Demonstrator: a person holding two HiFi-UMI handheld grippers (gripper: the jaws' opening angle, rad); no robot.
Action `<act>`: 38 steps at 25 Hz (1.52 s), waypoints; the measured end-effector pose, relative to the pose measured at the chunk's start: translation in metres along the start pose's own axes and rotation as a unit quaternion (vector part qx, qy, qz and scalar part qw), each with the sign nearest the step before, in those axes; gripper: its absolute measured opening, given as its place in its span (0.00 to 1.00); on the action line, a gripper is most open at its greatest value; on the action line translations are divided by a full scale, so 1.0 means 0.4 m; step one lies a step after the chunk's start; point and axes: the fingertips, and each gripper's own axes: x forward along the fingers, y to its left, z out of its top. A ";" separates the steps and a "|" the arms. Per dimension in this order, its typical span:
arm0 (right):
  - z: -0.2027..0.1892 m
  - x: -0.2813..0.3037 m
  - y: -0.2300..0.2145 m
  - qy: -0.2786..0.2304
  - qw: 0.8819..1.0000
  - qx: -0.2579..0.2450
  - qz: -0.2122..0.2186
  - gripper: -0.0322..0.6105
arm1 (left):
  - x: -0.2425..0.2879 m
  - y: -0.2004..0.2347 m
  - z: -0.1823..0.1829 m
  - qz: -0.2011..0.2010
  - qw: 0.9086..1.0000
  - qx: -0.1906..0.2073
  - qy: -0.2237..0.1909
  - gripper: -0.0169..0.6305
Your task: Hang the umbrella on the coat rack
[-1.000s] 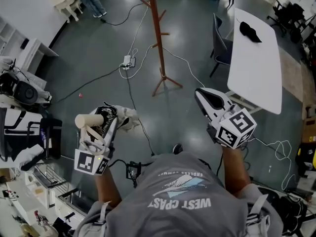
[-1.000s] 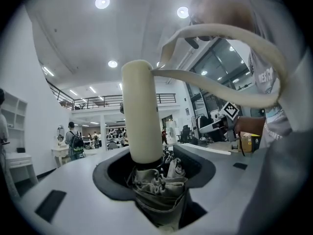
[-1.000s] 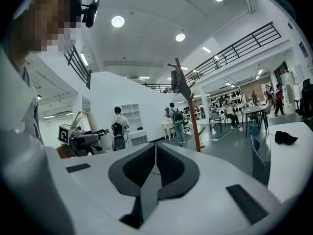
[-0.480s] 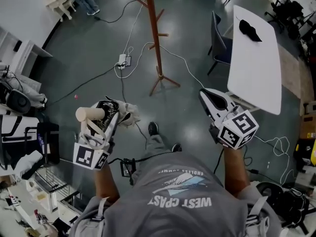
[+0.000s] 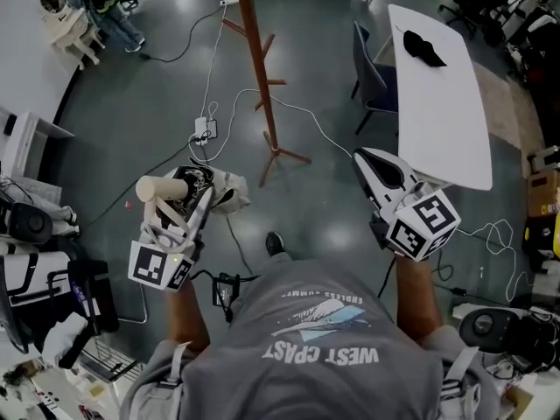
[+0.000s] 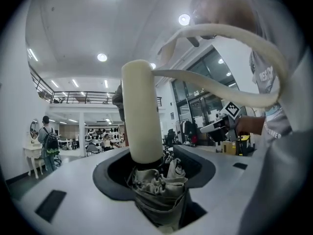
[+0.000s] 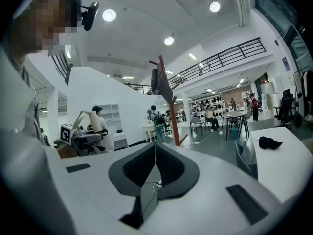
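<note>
Both forearms reach forward from the torso, 1 on each side, with the grippers well apart. The left gripper (image 5: 206, 196) points level, ahead and slightly inward. Its jaws stand wide yet clamp the folded umbrella (image 6: 159, 190), whose beige fabric is bunched between the pads. The cream handle (image 5: 162, 188) sticks out to the side, and a strap (image 6: 234, 38) loops off it. The right gripper (image 5: 366, 160) tips slightly downward, its jaws pressed together with nothing between them. The rack (image 5: 262, 86) stands on the floor ahead, between the lines of the 2 grippers and well apart from the umbrella. A white table (image 5: 442, 112) stands to its right.
</note>
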 end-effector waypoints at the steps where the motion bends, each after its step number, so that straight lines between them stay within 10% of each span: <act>1: -0.002 0.005 -0.006 0.001 1.000 0.003 -0.005 0.10 | 0.014 0.008 -0.002 -0.005 1.000 0.001 0.001 0.41; 23: 0.052 0.102 -0.080 -0.003 0.994 0.016 -0.112 0.10 | 0.178 0.226 -0.058 -0.078 0.997 -0.024 -0.002 0.41; 38: 0.027 0.212 -0.113 0.019 0.995 0.020 -0.095 0.10 | 0.341 0.285 -0.100 -0.125 0.990 -0.071 0.009 0.41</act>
